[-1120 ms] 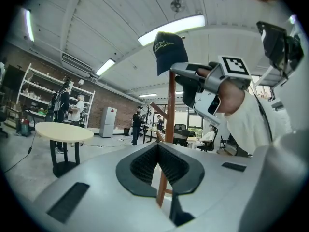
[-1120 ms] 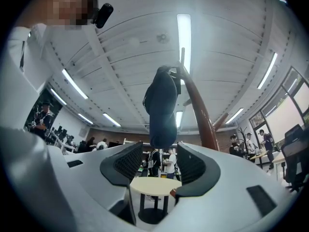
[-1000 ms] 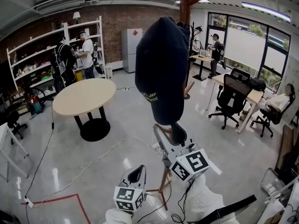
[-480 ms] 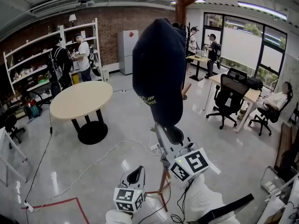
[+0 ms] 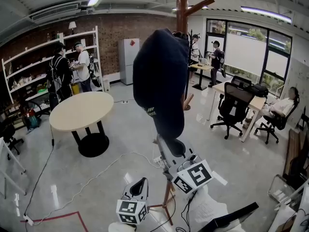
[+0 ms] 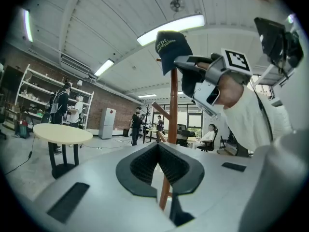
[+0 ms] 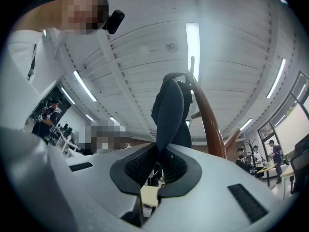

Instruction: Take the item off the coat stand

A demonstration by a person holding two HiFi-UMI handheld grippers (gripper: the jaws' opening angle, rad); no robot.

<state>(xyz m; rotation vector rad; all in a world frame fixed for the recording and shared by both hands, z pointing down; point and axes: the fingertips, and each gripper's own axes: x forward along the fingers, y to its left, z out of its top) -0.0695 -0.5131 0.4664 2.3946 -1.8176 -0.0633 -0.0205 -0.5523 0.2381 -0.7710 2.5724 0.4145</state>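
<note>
**A:** What's the biggest thing in front of you?

**B:** The coat stand (image 5: 181, 13), a brown wooden pole with pegs that slant upward. It rises straight ahead of me and runs past the top of my head view.

**A:** And the item?

**B:** A dark navy cap (image 5: 159, 76). It is on the stand, hanging high up against the pole, with its lower end drooping toward me.

**A:** Your right claw?

**B:** My right claw (image 5: 173, 146) reaches up from below to the cap's lower end. Its jaws are closing and nearly together, with the cap's dark edge pinched between the pads.

**A:** And the left?

**B:** My left claw (image 5: 141, 183) is low down, well below the cap and touching nothing. Its jaws are together with nothing between them, and it points up toward the pole
</note>
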